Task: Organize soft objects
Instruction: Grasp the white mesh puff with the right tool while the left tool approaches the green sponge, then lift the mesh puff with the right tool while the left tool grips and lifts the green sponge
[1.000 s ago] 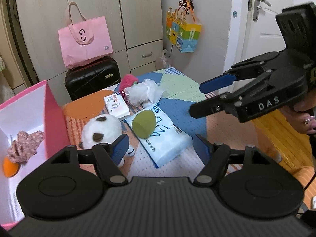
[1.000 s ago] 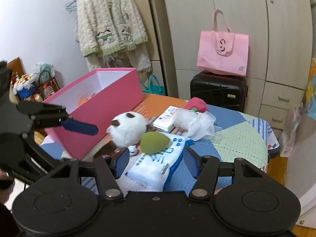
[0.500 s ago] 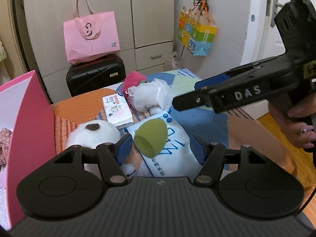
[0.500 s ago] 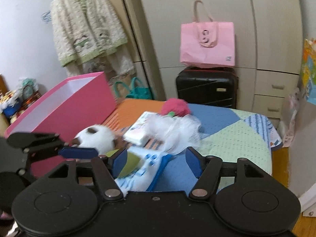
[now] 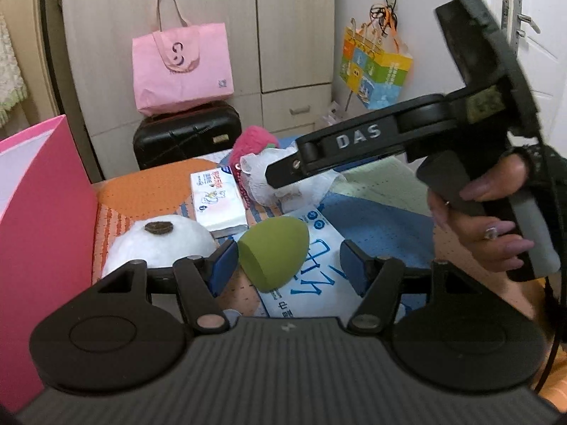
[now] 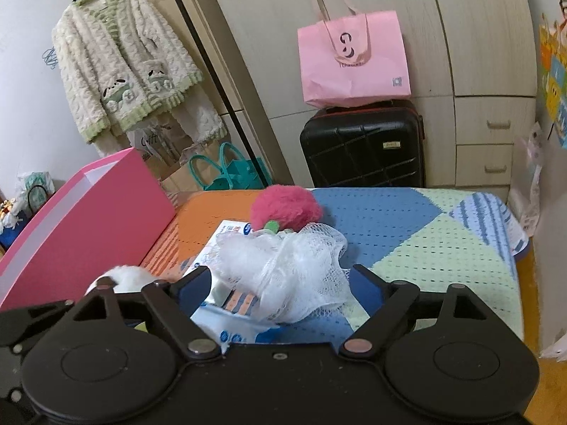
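Note:
A green egg-shaped sponge (image 5: pixel 273 251) lies on a blue-and-white wipes pack (image 5: pixel 319 265). My left gripper (image 5: pixel 288 265) has its jaws closing around the sponge. The left pad is at its side and the right pad stands apart from it. My right gripper (image 6: pixel 281 283) is low over a white mesh puff (image 6: pixel 283 272) that sits between its opening jaws, untouched by the pads. Behind the puff is a pink fuzzy ball (image 6: pixel 287 205). A white plush (image 5: pixel 159 241) and a tissue pack (image 5: pixel 218 198) lie beside the pink box (image 5: pixel 42 212).
A patchwork cloth (image 6: pixel 425 241) covers the table. Behind the table a black suitcase (image 6: pixel 361 145) carries a pink tote bag (image 6: pixel 354 67). A cardigan (image 6: pixel 124 67) hangs at the left. A person's hand (image 5: pixel 489 219) grips the right tool's handle.
My left gripper sank closer to the green sponge and its jaws narrowed around it. My right gripper swung from the plush and wipes over to the mesh puff, and its jaws widened.

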### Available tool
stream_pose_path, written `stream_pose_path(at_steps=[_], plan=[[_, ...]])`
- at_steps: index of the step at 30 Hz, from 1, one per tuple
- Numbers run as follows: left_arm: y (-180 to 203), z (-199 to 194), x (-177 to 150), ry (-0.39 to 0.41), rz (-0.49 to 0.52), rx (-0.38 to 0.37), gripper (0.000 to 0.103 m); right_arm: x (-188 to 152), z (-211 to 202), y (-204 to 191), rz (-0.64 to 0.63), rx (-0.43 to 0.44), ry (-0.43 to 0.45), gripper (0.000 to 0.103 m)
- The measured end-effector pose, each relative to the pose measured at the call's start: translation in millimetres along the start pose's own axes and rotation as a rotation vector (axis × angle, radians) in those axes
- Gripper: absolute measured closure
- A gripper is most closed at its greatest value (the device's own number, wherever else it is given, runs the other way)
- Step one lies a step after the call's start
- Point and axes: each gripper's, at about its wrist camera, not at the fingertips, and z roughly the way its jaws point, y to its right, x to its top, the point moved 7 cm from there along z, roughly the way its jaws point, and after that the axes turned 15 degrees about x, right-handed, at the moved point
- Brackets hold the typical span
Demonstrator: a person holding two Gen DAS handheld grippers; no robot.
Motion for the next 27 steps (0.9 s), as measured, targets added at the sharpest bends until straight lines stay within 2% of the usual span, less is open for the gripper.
stream_pose_path(at_steps=[4,10,13,16,20,23,27], plan=[[1,0,-1,0.017,0.024,0.053,0.059,-3,11,6,0.008,0.001,-0.012,0.013],[-2,1,1,0.015,0.019,0.058,0.061,-6,12,5,-0.012,0.018,0.004,0.013],[-1,1,1,0.015,0.024,0.060,0.061,-11,14,0,-0.067,0.005,-0.013,0.029],[2,2,0,0.017,0.054,0.065,0.061,-19,17,-11,-0.200,-0.083,-0.042,0.042],[2,1,1,0.019,0.041,0.071,0.061,-21,13,-19,-0.183,-0.048,-0.023,0.076],[2,-2,2,0.017,0.025,0.065,0.062,-21,9,-22,-0.227,-0.083,-0.009,0.082],[2,-7,0,0.021,0.018,0.059,0.062,-22,2,-28,-0.242,-0.082,0.010,0.085]])
